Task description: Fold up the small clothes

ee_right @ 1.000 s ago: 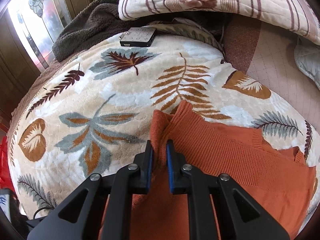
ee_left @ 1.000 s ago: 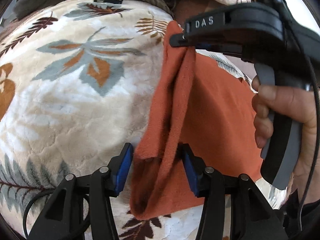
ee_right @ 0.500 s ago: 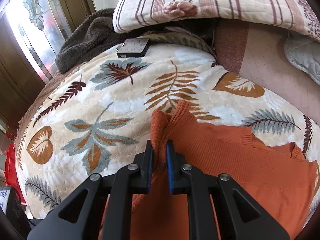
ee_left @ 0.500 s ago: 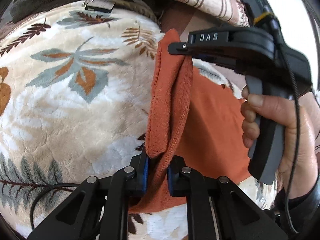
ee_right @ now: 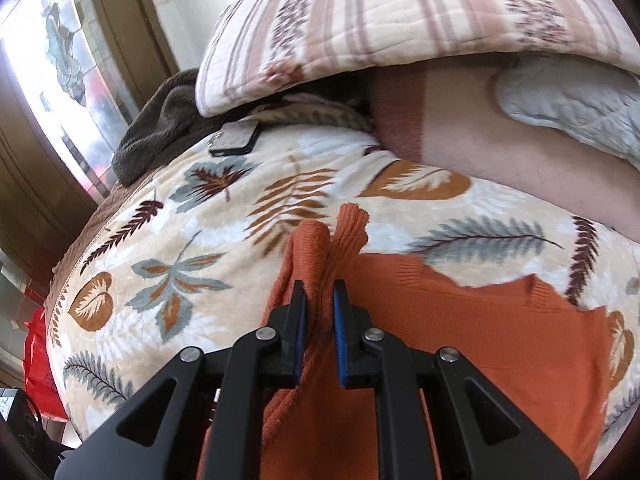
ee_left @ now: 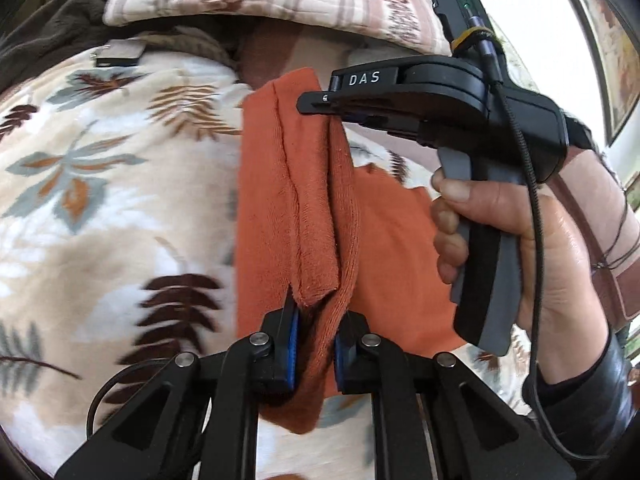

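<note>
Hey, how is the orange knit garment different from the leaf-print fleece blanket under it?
The orange knit garment is one plain colour; the leaf-print fleece blanket is cream with leaves. The garment's edge is lifted, pinched by the left gripper and right gripper; the blanket lies spread flat. Both are soft fabric.

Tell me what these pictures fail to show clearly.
- Garment type: right view, lower half hidden by the right tool and cut off by the edge.
- Gadget buttons: too small in both views.
- Left tool grip depth: left view, cloth covers its pads.
</note>
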{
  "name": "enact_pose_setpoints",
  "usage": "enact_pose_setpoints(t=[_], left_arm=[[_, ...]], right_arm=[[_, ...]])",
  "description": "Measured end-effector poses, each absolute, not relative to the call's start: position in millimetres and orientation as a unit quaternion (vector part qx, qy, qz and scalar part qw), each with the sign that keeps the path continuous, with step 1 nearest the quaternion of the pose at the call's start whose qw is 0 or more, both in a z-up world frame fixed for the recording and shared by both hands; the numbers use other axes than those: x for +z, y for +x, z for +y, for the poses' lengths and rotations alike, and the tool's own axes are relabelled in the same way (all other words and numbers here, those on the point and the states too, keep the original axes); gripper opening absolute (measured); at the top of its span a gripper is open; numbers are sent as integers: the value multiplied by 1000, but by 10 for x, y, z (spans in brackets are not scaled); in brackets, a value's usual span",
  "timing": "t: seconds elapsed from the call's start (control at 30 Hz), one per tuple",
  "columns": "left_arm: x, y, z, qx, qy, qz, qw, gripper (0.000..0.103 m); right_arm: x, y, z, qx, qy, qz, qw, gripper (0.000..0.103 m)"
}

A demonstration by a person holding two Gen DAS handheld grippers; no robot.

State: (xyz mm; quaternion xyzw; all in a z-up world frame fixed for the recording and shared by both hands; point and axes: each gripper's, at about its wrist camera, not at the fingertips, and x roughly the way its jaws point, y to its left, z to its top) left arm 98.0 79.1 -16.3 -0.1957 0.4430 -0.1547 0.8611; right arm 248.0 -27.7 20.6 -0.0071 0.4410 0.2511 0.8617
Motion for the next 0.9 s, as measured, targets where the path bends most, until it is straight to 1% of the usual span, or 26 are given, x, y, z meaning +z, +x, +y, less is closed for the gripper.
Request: enact_pose_setpoints(t=[0.3,0.6,0.9], left_arm=[[-20,1171,4,-193,-147,449,860,11],[-165,1501,-683,-222,-126,463,849,11],[-312,1818,-1438,-256,-113,479,832,11]], right_arm=[[254,2567,-1170,233,46,430,871,14],[166,2599,-2026,212,88,428,874,14],[25,2645,-2724,183,103,429,879,14]])
